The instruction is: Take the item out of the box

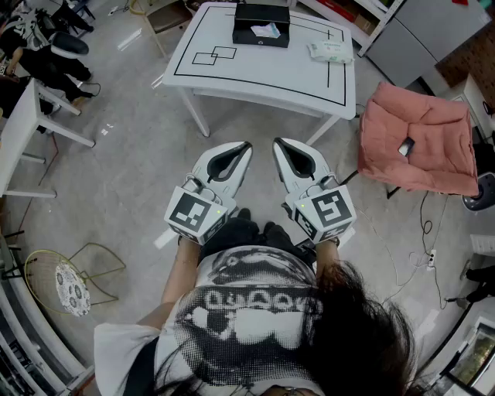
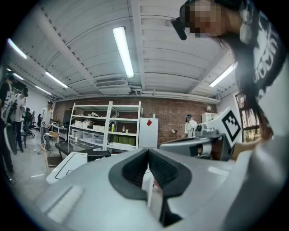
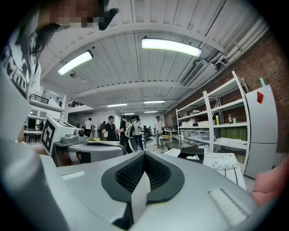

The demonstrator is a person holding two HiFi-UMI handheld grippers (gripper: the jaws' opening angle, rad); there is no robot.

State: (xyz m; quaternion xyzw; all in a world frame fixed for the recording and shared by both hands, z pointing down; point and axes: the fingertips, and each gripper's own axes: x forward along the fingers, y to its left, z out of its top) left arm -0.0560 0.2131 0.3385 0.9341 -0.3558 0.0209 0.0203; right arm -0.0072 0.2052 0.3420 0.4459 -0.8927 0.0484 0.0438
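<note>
A black open box (image 1: 261,23) stands at the far side of a white table (image 1: 255,73), with a white item (image 1: 267,31) showing inside it. I hold both grippers close in front of my body, well short of the table and above the floor. The left gripper (image 1: 247,144) and the right gripper (image 1: 277,141) point toward the table, side by side. In the left gripper view the jaws meet with nothing between them (image 2: 147,151), and the box (image 2: 98,154) lies far ahead. The right gripper (image 3: 144,154) is likewise shut and empty, with the box (image 3: 195,154) in the distance.
A white wipes packet (image 1: 330,52) lies at the table's right edge. A pink cushioned chair (image 1: 418,135) holding a phone (image 1: 406,146) stands to the right, with cables on the floor by it. Another white desk (image 1: 19,131) and a wire stand (image 1: 66,282) are on the left. Several people (image 3: 110,128) stand far off.
</note>
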